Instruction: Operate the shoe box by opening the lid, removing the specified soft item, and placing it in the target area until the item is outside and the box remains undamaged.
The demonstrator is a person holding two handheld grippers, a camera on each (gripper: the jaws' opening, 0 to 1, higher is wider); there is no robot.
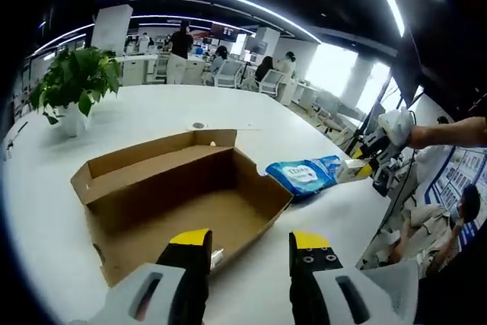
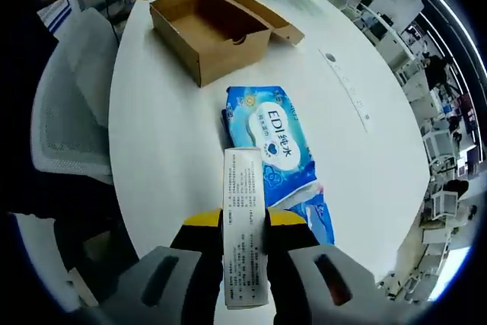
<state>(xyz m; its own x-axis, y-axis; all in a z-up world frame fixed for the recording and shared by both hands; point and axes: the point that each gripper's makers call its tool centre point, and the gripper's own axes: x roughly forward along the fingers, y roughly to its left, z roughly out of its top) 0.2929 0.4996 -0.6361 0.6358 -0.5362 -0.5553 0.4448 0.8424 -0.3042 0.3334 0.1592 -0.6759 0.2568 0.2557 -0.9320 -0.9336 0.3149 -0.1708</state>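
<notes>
Two yellow-tipped jaws of the left gripper (image 1: 249,245) stand apart, released, at lower centre of the left gripper view, over the open brown cardboard shoe box (image 1: 179,192); the blue soft wipes pack (image 1: 307,173) lies right of it on the white table (image 1: 144,116); right gripper view: the right gripper (image 2: 243,222) clenches a white printed carton (image 2: 245,226) at bottom centre, above the pack (image 2: 272,144); its lettering reads here; set the carton down gently, clear of the box (image 2: 209,28).
</notes>
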